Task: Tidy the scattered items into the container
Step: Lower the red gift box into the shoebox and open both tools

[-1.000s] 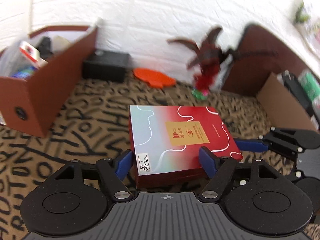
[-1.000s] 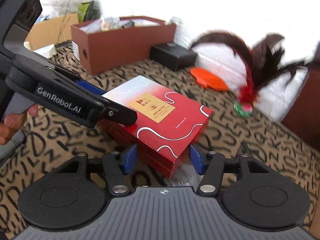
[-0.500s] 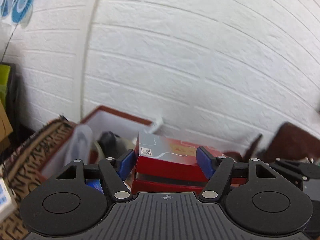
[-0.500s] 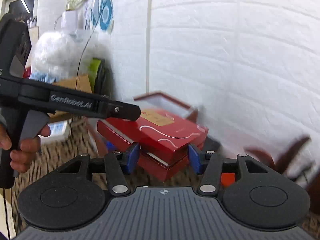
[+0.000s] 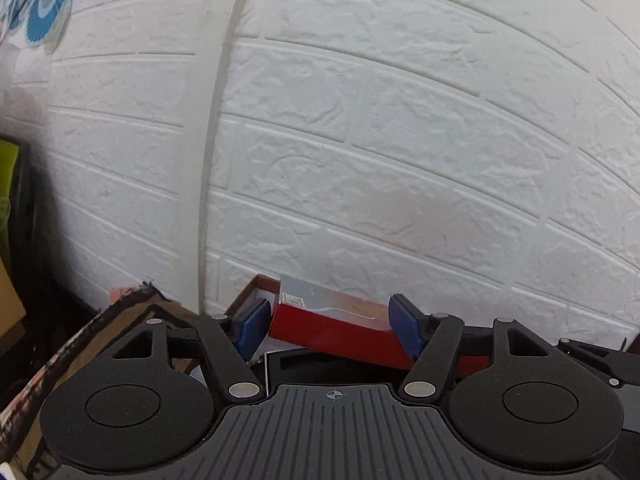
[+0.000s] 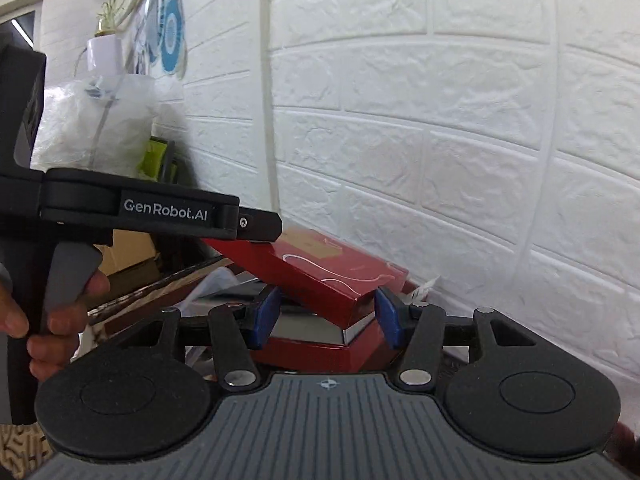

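A red gift box (image 5: 340,328) hangs tilted over the brown container (image 5: 250,292) by the white wall. The box lies between the blue pads of my left gripper (image 5: 328,326), whose jaws are opening; a small gap shows at the left pad (image 5: 254,326). In the right wrist view, my right gripper (image 6: 326,316) is shut on the near corner of the red box (image 6: 320,276), lid and base showing as two layers. The left gripper (image 6: 262,232) reaches in from the left, one finger above the box's far edge. The container's rim (image 6: 160,292) passes below it.
A white brick wall (image 5: 400,140) stands close ahead. A person's hand (image 6: 52,320) holds the left gripper's handle. The patterned cloth's edge (image 5: 80,344) is at lower left. A white plastic bag (image 6: 96,120) and a potted plant (image 6: 106,36) sit at the far left.
Both grippers lifted the red box off the patterned cloth and carried it over the container by the wall. The box has since tilted and the left jaws stand wider.
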A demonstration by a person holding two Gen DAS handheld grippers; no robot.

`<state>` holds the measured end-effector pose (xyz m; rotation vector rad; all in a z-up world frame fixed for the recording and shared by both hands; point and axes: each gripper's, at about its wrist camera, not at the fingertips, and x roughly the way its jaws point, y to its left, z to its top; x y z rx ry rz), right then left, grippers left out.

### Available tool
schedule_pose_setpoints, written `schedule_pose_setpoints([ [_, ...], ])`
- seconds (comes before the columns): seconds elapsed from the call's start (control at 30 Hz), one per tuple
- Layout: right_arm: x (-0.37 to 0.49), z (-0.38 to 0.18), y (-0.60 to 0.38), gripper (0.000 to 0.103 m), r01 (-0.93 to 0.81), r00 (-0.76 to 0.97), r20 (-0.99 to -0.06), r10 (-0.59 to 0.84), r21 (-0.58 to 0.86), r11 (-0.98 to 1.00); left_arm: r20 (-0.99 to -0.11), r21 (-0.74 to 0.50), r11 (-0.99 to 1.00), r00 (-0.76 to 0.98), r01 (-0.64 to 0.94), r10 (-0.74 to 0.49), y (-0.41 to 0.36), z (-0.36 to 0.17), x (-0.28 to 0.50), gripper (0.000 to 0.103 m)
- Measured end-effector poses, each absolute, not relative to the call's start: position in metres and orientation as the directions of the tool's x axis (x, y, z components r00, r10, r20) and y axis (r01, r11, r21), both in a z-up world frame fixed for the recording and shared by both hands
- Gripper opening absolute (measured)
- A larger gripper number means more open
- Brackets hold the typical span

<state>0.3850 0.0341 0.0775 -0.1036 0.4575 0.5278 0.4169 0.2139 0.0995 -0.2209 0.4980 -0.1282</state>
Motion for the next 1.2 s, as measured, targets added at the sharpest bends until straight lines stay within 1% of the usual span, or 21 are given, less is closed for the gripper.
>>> schedule_pose_setpoints([
  [0.07,0.401,0.067,0.042,0.057,-0.506,0.755,-0.477,0.45,0.011,0.862,-0.491,-0.262,0.965,0.855,0.035,-0.164,0.221,0.086,0.43,0.082],
  [0.13,0.408,0.055,0.043,0.057,-0.503,0.743,-0.507,0.438,0.011,0.864,-0.511,-0.283,0.958,0.839,0.045,-0.19,0.23,0.074,0.43,0.082],
  [0.27,0.4,0.049,0.03,0.058,-0.521,0.737,-0.494,0.462,0.022,0.853,-0.499,-0.306,0.95,0.84,0.06,-0.214,0.245,0.07,0.411,0.082],
  [0.37,0.392,0.052,0.019,0.059,-0.527,0.733,-0.482,0.479,0.041,0.849,-0.497,-0.278,0.958,0.844,0.067,-0.203,0.247,0.079,0.398,0.082],
  [0.47,0.383,0.057,0.017,0.059,-0.529,0.74,-0.485,0.466,0.008,0.849,-0.505,-0.261,0.961,0.836,0.091,-0.216,0.243,0.086,0.387,0.082],
  [0.67,0.36,0.063,0.021,0.057,-0.561,0.733,-0.51,0.451,-0.078,0.824,-0.568,-0.208,0.966,0.785,0.151,-0.245,0.228,0.086,0.364,0.082],
  [0.7,0.357,0.063,0.021,0.056,-0.568,0.729,-0.517,0.448,-0.091,0.818,-0.581,-0.198,0.967,0.775,0.161,-0.248,0.226,0.085,0.36,0.082],
  [0.73,0.354,0.063,0.021,0.053,-0.576,0.722,-0.526,0.449,-0.099,0.811,-0.594,-0.19,0.967,0.764,0.17,-0.251,0.225,0.084,0.357,0.082],
  [0.83,0.345,0.061,0.022,0.051,-0.6,0.7,-0.554,0.45,-0.116,0.791,-0.628,-0.18,0.959,0.725,0.218,-0.283,0.223,0.08,0.347,0.082],
  [0.9,0.34,0.058,0.024,0.047,-0.625,0.68,-0.572,0.458,-0.125,0.771,-0.648,-0.169,0.954,0.701,0.249,-0.298,0.221,0.076,0.343,0.082],
  [1.0,0.335,0.051,0.033,0.042,-0.652,0.663,-0.591,0.459,-0.155,0.743,-0.682,-0.134,0.96,0.681,0.245,-0.269,0.216,0.065,0.348,0.082],
  [1.03,0.335,0.048,0.037,0.038,-0.654,0.662,-0.596,0.455,-0.164,0.738,-0.69,-0.116,0.967,0.682,0.227,-0.242,0.215,0.061,0.352,0.081],
  [1.07,0.337,0.046,0.039,0.034,-0.656,0.659,-0.598,0.456,-0.162,0.737,-0.693,-0.1,0.973,0.687,0.207,-0.218,0.214,0.058,0.356,0.081],
  [1.1,0.339,0.045,0.042,0.033,-0.656,0.655,-0.6,0.459,-0.152,0.739,-0.686,-0.096,0.977,0.699,0.19,-0.204,0.215,0.055,0.361,0.08],
  [1.2,0.35,0.042,0.049,0.029,-0.66,0.641,-0.602,0.476,-0.116,0.742,-0.655,-0.121,0.982,0.731,0.147,-0.19,0.216,0.055,0.376,0.081],
])
